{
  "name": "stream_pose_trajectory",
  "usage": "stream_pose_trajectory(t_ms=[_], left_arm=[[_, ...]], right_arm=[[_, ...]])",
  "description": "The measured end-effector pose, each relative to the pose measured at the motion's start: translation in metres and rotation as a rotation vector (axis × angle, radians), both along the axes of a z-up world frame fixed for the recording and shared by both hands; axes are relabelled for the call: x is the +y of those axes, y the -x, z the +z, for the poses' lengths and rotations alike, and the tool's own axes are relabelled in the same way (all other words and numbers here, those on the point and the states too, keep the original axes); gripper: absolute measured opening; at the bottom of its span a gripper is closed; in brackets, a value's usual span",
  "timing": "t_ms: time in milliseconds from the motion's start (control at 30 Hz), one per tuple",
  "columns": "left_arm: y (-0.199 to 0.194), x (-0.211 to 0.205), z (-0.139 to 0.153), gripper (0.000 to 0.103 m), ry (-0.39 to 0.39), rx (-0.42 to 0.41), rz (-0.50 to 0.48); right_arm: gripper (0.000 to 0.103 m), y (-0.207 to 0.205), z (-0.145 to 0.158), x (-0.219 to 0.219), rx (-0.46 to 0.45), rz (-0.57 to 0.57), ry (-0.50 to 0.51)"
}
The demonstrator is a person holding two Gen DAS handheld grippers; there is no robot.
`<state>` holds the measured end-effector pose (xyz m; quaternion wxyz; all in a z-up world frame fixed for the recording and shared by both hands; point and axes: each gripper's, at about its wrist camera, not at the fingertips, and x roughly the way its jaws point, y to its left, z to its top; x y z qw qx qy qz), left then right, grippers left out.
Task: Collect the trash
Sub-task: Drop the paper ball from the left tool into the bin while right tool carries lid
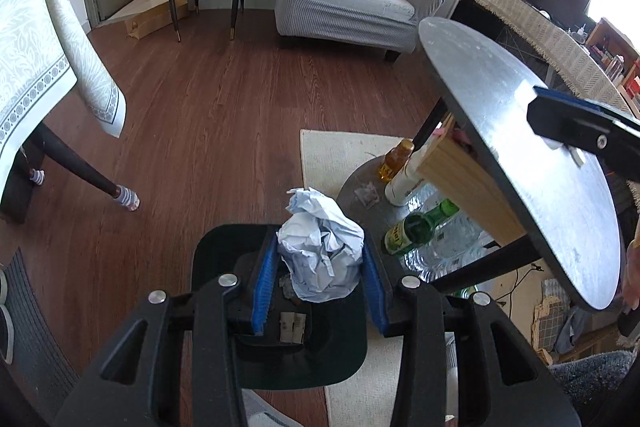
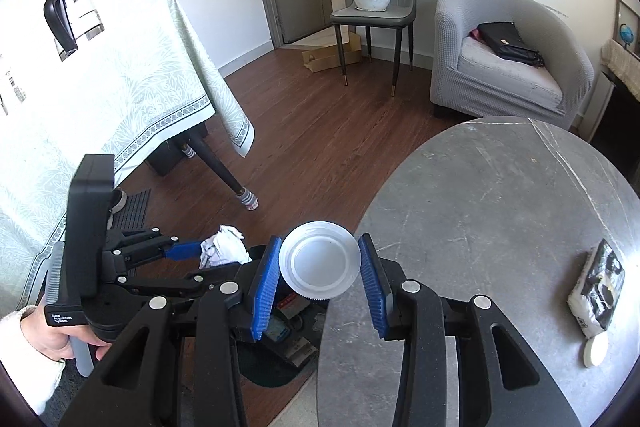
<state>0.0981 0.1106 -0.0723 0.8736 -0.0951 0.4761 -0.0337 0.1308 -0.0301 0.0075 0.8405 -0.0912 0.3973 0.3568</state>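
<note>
On the left, the left gripper (image 1: 320,267) has its blue-padded jaws closed against a crumpled ball of pale blue-white paper (image 1: 322,247), holding it directly above the dark open-topped waste bin (image 1: 216,247) standing on the brown wood floor; a few scraps, among them a piece of cardboard, already lie in the bin, so some collecting appears done. The paper is not yet dropped. To the right of that, the right gripper (image 2: 320,269) holds a translucent white plastic cup (image 2: 318,259) between its pads, its round base facing the camera, at the near edge of the round grey stone-topped table (image 2: 500,195), beside the bin. Farther right on that tabletop a black-and-white crumpled wrapper (image 2: 598,291) and a small white round lid (image 2: 595,351) lie, touching or nearly so, likely the trash still to fetch. In my judgement the task is about midway: two items are in hand awaiting release and two remain on the table.
</note>
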Motion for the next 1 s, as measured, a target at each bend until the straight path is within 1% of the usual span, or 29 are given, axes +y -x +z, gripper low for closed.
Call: stream_pose_trajectory(t_ms=[200, 433, 600, 667, 700, 733, 833, 1000], left_arm=[[0.007, 0.01, -0.028, 0.042, 0.006, 0.095, -0.027], [0.015, 0.003, -0.06, 0.042, -0.023, 0.192, -0.086], [0.018, 0.001, -0.086, 0.043, -0.021, 0.262, -0.113], [0.02, 0.003, -0.091, 0.048, -0.016, 0.27, -0.121], [0.022, 0.004, -0.092, 0.054, -0.015, 0.271, -0.123], [0.023, 0.005, -0.093, 0.056, -0.019, 0.272, -0.123], [0.027, 0.01, -0.089, 0.056, -0.022, 0.259, -0.116], [0.031, 0.026, -0.072, 0.056, -0.014, 0.208, -0.081]], right_arm=[[0.04, -0.002, -0.007, 0.016, 0.023, 0.019, 0.005], [0.04, -0.003, -0.019, 0.041, 0.047, 0.042, 0.025], [0.04, -0.005, -0.026, 0.059, 0.05, 0.058, 0.057], [0.04, -0.005, -0.03, 0.064, 0.058, 0.064, 0.067], [0.04, -0.005, -0.032, 0.068, 0.061, 0.066, 0.073], [0.04, -0.005, -0.034, 0.07, 0.064, 0.068, 0.078], [0.04, -0.007, -0.039, 0.076, 0.075, 0.074, 0.09], [0.04, -0.006, -0.051, 0.089, 0.094, 0.091, 0.114]])
